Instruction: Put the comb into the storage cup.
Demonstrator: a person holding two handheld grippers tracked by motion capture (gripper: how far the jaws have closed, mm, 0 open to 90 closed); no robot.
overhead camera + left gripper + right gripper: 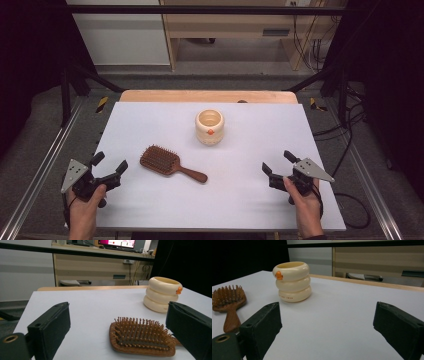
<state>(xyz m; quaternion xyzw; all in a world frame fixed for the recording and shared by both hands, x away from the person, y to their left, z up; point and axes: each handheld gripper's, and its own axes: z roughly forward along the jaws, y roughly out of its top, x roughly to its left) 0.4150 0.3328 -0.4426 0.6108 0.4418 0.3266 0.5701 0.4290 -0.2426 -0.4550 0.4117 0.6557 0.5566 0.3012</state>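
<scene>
Hand-held grippers, left (110,169) and right (277,164), both spread and empty. Nothing begun, apparently. Next, probably reaching for hairbrush (167,162) or cup (209,126).

The high view looks forward and down from above my side, taking in the whole white table top (240,200) from well back. My left gripper view sits low near the table's left front, facing right and forward, close to the brown wooden paddle hairbrush (140,340). My right gripper view sits low at the right front, facing left and forward. All three views share the brush and the cream ringed cup with an orange beak (292,281).
</scene>
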